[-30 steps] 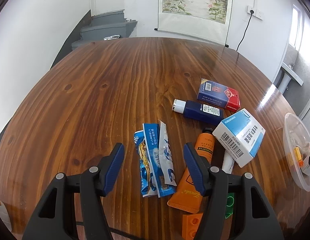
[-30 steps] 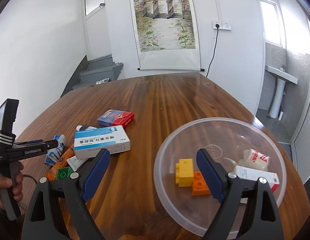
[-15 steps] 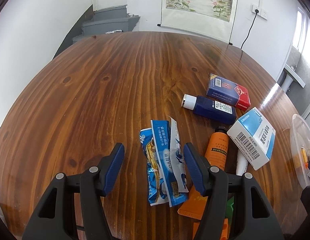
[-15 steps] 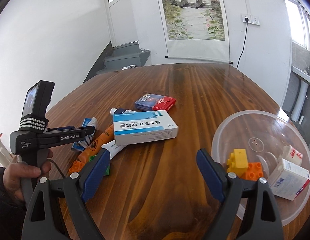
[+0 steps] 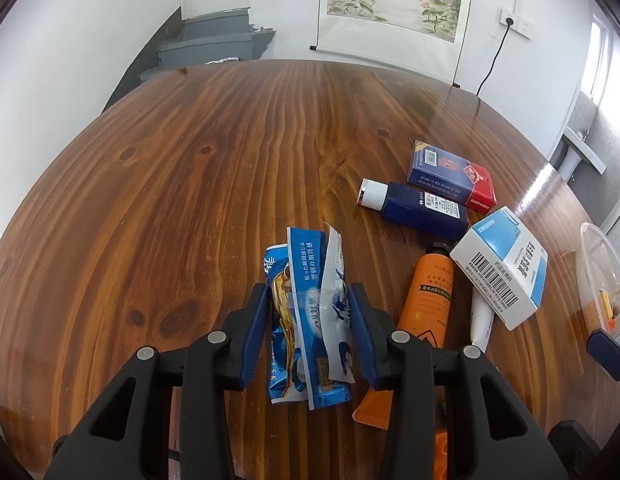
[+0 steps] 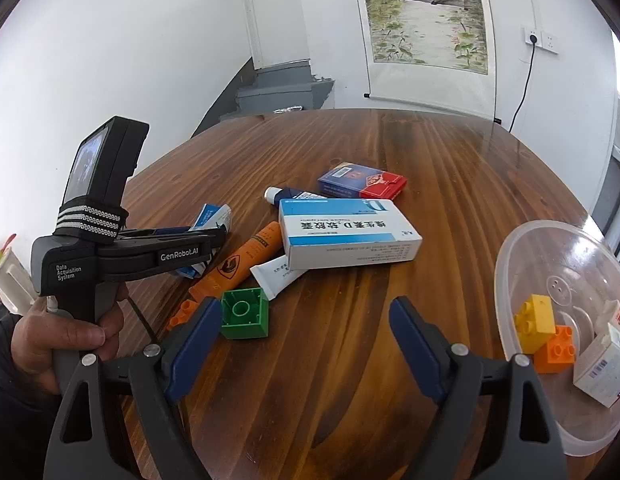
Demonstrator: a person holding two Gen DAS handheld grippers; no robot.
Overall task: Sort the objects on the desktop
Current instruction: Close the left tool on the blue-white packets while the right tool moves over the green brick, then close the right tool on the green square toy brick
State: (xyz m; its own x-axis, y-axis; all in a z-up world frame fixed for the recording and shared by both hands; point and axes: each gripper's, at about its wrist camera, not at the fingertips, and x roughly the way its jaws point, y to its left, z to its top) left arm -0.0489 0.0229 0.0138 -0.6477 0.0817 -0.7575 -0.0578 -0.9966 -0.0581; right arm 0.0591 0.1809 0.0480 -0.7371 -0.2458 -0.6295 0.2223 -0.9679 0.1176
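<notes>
Several blue sachets [image 5: 310, 312] lie bundled on the wooden table [image 5: 229, 160]. My left gripper [image 5: 307, 292] is over them, its jaws closing, with a blue pad touching each long edge of the bundle. In the right wrist view a hand holds that left gripper [image 6: 217, 234] low over the sachets [image 6: 213, 216]. My right gripper [image 6: 305, 308] is open above bare wood, jaws closing slightly with nothing between them. A green brick [image 6: 245, 312] lies just beyond its left fingertip. The clear plastic bowl [image 6: 510, 264] at the right holds a yellow brick [image 6: 536, 322], an orange brick [image 6: 556, 348] and small cartons [image 6: 606, 368].
Right of the sachets lie an orange tube [image 5: 426, 308], a white tube [image 5: 481, 320], a white-and-blue box [image 5: 502, 264], a navy bottle [image 5: 422, 208] and a red-and-blue card box [image 5: 450, 178]. An orange brick [image 6: 181, 312] lies beside the green one.
My left jaws have narrowed from wide apart to touching the sachets' sides. My right gripper has swung left from over the bowl towards the pile, and the green brick has come into its view.
</notes>
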